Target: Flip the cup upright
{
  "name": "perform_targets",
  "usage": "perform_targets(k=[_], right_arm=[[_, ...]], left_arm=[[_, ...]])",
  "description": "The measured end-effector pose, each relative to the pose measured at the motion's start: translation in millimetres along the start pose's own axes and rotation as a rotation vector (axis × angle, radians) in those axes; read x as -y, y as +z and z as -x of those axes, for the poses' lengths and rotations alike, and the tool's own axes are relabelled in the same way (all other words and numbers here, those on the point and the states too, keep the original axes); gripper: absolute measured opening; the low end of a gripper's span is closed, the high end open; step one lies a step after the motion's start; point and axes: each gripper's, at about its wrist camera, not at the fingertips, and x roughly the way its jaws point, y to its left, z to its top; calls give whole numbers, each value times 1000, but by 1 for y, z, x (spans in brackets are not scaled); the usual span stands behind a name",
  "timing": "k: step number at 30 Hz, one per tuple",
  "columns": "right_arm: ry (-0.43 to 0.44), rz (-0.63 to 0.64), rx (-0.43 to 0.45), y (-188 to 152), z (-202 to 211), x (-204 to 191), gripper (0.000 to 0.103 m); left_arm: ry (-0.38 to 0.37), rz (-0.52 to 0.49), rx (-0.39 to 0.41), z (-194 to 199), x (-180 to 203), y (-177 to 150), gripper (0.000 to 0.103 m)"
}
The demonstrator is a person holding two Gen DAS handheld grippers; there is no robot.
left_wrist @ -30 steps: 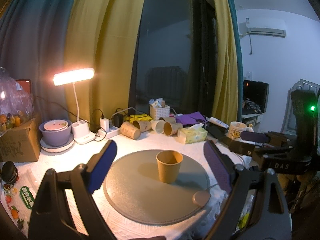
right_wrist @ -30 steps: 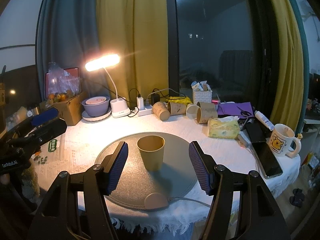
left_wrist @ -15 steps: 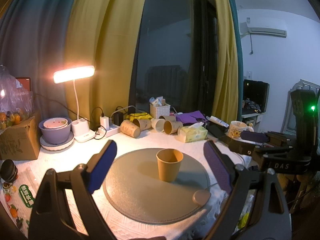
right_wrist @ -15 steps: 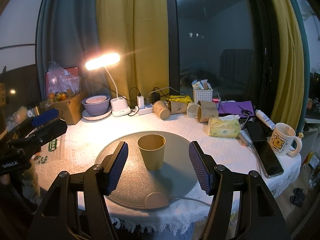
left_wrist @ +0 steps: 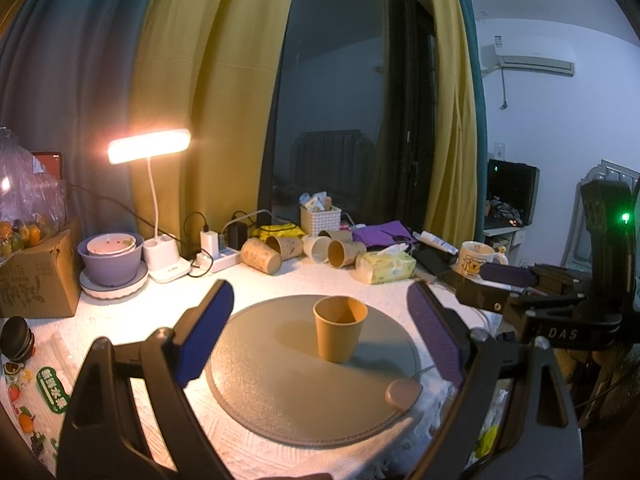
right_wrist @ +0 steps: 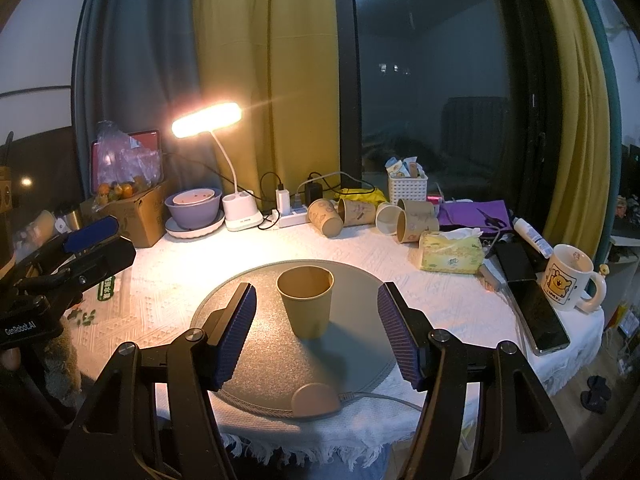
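A tan paper cup (left_wrist: 340,329) stands upright, mouth up, on a round grey mat (left_wrist: 280,392); it also shows in the right wrist view (right_wrist: 306,302) on the mat (right_wrist: 360,356). My left gripper (left_wrist: 320,320) is open and empty, its blue pads wide apart on either side of the cup and nearer the camera. My right gripper (right_wrist: 316,312) is open and empty, with the cup standing between and just beyond its pads. The right gripper also shows at the right in the left wrist view (left_wrist: 508,280). The left gripper shows at the left in the right wrist view (right_wrist: 88,240).
Several paper cups (right_wrist: 360,216) lie on their sides at the back of the table. A lit desk lamp (right_wrist: 208,120), purple bowl (right_wrist: 194,208), power strip (right_wrist: 288,216), tissue pack (right_wrist: 450,252), phone (right_wrist: 536,312) and bear mug (right_wrist: 568,280) ring the mat. A cardboard box (right_wrist: 132,212) stands left.
Both views have shifted very slightly. The cup stays upright on the mat and both grippers stay open.
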Motion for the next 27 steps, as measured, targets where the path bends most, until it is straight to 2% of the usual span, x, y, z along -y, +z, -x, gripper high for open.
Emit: perform_targets(k=[27], right_arm=[[-1,-1,-3,2,-2,0,66]], left_arm=[[0,4,-2,-1,-1,0,89]])
